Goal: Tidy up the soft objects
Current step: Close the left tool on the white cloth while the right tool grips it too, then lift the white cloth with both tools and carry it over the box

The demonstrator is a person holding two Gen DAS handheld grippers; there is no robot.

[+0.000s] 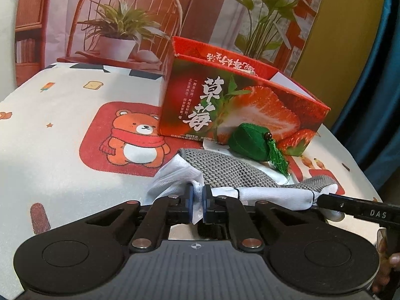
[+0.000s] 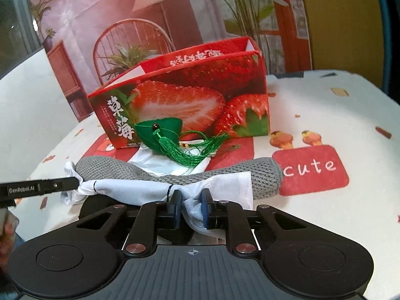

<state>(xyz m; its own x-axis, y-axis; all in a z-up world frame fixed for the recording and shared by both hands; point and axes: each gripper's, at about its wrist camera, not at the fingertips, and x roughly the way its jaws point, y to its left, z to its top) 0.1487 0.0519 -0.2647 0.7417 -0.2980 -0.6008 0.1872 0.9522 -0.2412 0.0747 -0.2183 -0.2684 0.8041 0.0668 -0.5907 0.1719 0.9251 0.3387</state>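
**A:** Report tool state.

**B:** The left gripper (image 1: 197,203) is fully closed, its blue pads pinching one end of the white cloth (image 1: 272,196). The right gripper (image 2: 191,206) is part closed, pads pressing the bunched opposite end of the same cloth (image 2: 130,191). The cloth spans between the two tools, directly ahead of both.

**A:** What differs between the views?

**B:** Only the right wrist view shows the red "cute" patch (image 2: 310,168), ahead and right of the tool. Only the left wrist view shows the bear print (image 1: 136,138), ahead and left.

**A:** What is obscured?

**B:** The grey knitted piece (image 2: 175,171) lies just beyond the cloth, its near edge covered. The green tasselled pouch (image 2: 160,135) sits further ahead against the strawberry box (image 2: 200,100). The box interior is not visible.

**A:** What text is legible?

**B:** "GenRobot.AI" on the left tool's finger; "DAS" on the right tool's; Chinese characters on the box.
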